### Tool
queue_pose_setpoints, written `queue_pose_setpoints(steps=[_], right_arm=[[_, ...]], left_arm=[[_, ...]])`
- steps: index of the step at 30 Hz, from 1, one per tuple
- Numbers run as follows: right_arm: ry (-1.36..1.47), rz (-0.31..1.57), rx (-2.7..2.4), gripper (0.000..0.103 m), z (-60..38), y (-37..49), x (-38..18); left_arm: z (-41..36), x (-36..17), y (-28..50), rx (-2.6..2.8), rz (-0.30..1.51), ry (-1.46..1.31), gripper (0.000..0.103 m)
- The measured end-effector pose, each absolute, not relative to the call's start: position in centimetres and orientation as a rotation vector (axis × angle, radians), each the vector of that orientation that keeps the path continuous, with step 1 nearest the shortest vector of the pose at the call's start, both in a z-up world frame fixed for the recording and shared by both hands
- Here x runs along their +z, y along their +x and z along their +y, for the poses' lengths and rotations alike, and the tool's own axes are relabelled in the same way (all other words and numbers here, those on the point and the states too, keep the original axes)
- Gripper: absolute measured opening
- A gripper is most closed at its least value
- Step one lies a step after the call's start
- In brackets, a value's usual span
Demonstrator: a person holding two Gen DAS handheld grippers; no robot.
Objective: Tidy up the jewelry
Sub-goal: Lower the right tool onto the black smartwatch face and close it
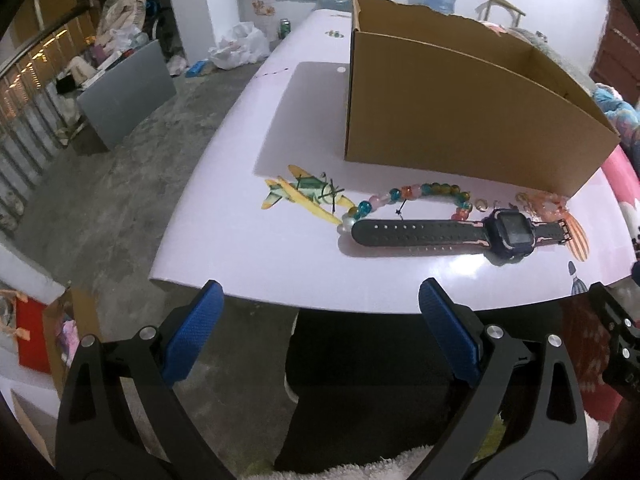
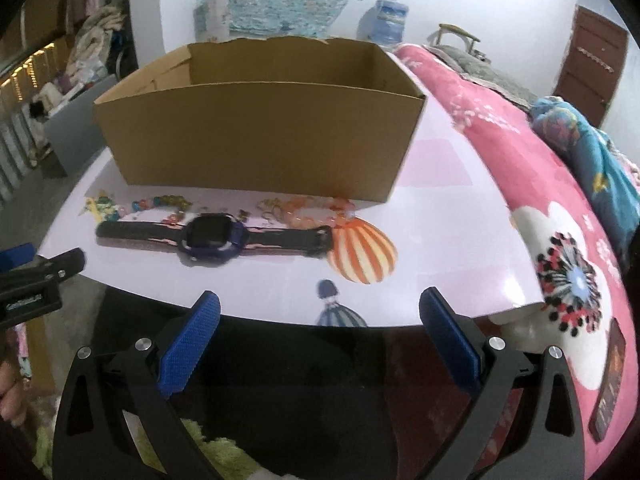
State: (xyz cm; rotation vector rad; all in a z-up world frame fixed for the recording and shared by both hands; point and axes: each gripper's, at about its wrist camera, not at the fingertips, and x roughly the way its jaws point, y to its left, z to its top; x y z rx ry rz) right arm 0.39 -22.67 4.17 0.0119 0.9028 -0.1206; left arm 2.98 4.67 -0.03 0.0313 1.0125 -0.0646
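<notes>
A dark watch (image 1: 460, 233) with a blue case lies flat on the white table (image 1: 248, 248), in front of an open cardboard box (image 1: 460, 120). A multicoloured bead bracelet (image 1: 416, 196) lies just behind the strap. An orange bead bracelet (image 1: 548, 202) and small rings (image 1: 482, 205) lie to its right. In the right wrist view the watch (image 2: 212, 237), orange bracelet (image 2: 312, 212), bead bracelet (image 2: 160, 205) and box (image 2: 260, 136) show too. My left gripper (image 1: 320, 312) is open and empty at the table's near edge. My right gripper (image 2: 320, 316) is open and empty, also at the near edge.
The table carries printed pictures: an aeroplane (image 1: 304, 196) and a striped balloon (image 2: 360, 252). A pink flowered blanket (image 2: 540, 208) lies to the right. A grey cabinet (image 1: 128, 92) and clutter stand on the floor to the left.
</notes>
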Motion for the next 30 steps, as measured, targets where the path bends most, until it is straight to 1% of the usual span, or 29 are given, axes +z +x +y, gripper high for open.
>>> queue_pose_setpoints(steps=[5, 11, 18, 20, 21, 22, 23, 24, 26, 27, 29, 30], right_arm=[[0.105, 0.891, -0.038, 0.097, -22.7, 1.6, 4.1], [0.127, 0.894, 0.028, 0.097, -22.4, 3.5, 4.0], [0.153, 0.836, 0.151, 0.097, -21.9, 4.5, 4.8], [0.152, 0.836, 0.181, 0.089, -21.6, 5.1, 4.6], [0.149, 0.841, 0.189, 0.086, -21.5, 5.4, 4.5], [0.148, 0.847, 0.201, 0.081, -21.3, 5.7, 4.3], [0.148, 0.856, 0.211, 0.075, -21.2, 6.0, 4.1], [0.147, 0.866, 0.217, 0.073, -21.2, 6.4, 3.9], [0.156, 0.888, 0.232, 0.062, -21.1, 6.9, 3.3], [0.16, 0.897, 0.236, 0.06, -21.1, 7.1, 3.0], [0.166, 0.913, 0.242, 0.053, -21.2, 7.5, 2.6], [0.166, 0.918, 0.244, 0.052, -21.2, 7.6, 2.4]], left_arm=[[5.2, 0.5, 3.6, -0.193, 0.95, -0.011, 0.095], [5.9, 1.7, 4.4, -0.294, 0.925, -0.12, 0.095], [5.8, 2.0, 4.7, -0.299, 0.897, -0.119, 0.095], [6.0, 1.8, 4.8, -0.307, 0.896, -0.15, 0.094], [6.1, 1.7, 4.8, -0.313, 0.894, -0.158, 0.094], [6.1, 1.7, 4.8, -0.318, 0.893, -0.162, 0.094], [6.1, 1.7, 4.9, -0.327, 0.89, -0.167, 0.091], [5.9, 1.6, 5.1, -0.345, 0.891, -0.173, 0.08], [5.7, 1.1, 5.5, -0.362, 0.915, -0.176, 0.071], [5.6, 0.8, 5.7, -0.368, 0.929, -0.179, 0.064], [5.4, -0.1, 6.4, -0.38, 0.973, -0.198, 0.058], [5.3, -0.4, 6.6, -0.379, 0.987, -0.204, 0.058]])
